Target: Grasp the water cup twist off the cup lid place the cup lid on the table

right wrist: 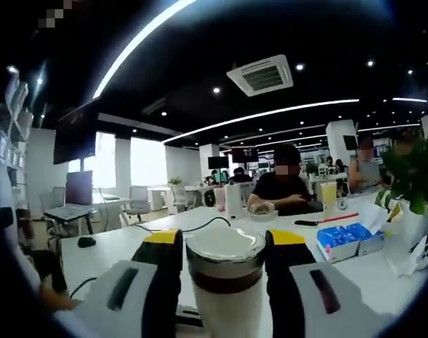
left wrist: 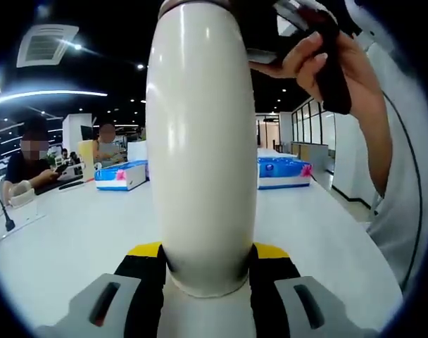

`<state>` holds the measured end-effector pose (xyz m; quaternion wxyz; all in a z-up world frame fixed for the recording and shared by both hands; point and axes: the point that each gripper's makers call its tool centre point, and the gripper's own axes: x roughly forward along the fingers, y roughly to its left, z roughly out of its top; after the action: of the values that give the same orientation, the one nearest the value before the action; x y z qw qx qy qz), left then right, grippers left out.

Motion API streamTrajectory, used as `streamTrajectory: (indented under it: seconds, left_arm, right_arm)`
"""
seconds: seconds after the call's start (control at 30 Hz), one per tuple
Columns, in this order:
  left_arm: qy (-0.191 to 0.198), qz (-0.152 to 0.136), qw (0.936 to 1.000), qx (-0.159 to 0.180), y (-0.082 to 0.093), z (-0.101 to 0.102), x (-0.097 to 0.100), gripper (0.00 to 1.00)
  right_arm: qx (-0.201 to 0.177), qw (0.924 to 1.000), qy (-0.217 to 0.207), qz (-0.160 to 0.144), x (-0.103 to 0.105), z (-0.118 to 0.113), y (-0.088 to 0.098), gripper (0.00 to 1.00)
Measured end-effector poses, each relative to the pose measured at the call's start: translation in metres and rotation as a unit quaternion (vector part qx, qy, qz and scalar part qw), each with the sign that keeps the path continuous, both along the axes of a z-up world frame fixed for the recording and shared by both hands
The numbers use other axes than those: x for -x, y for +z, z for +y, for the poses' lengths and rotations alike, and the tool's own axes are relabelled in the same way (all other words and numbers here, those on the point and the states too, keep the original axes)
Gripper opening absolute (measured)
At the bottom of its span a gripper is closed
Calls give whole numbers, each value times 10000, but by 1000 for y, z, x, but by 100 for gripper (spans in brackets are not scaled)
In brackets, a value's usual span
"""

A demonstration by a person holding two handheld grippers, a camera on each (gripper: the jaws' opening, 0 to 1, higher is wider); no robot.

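Left gripper [left wrist: 208, 271] clamps the tall cream water cup [left wrist: 201, 148]; right gripper [right wrist: 221, 264] straddles its domed, brown-banded lid [right wrist: 224, 246], grip uncertain, risking slippage when twisted.

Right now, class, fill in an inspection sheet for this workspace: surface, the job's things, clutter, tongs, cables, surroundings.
Surface: white table, long, shared with seated people.
Job's things: cream water cup upright; cup lid at its top, seemingly not yet off.
Clutter: blue boxes and; paper cup; potted plant.
Tongs: left tongs shut on the water cup's base; right tongs flank the cup lid, contact unclear.
Cables: black cable across the table.
Surroundings: open office, ceiling light strips, ceiling air vent, wall screen.
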<state>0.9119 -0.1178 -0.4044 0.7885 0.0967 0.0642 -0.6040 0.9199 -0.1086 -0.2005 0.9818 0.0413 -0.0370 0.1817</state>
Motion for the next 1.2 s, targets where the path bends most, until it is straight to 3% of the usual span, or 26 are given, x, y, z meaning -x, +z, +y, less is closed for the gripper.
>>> streamTrajectory:
  seconds: [0.4, 0.83, 0.97, 1.2]
  left_arm:
    - [2, -8, 10000, -8, 0, 0, 0, 48]
    - [5, -16, 10000, -17, 0, 0, 0, 48]
    - [5, -19, 10000, -19, 0, 0, 0, 48]
    - [6, -19, 10000, -23, 0, 0, 0, 48]
  right_arm:
    - [163, 9997, 186, 32, 0, 3, -1, 46]
    - [358, 9948, 953, -10, -1, 5, -2, 46]
    - [236, 9927, 1177, 92, -1, 6, -3, 46]
    - [280, 9877, 1538, 14, -1, 7, -3, 46]
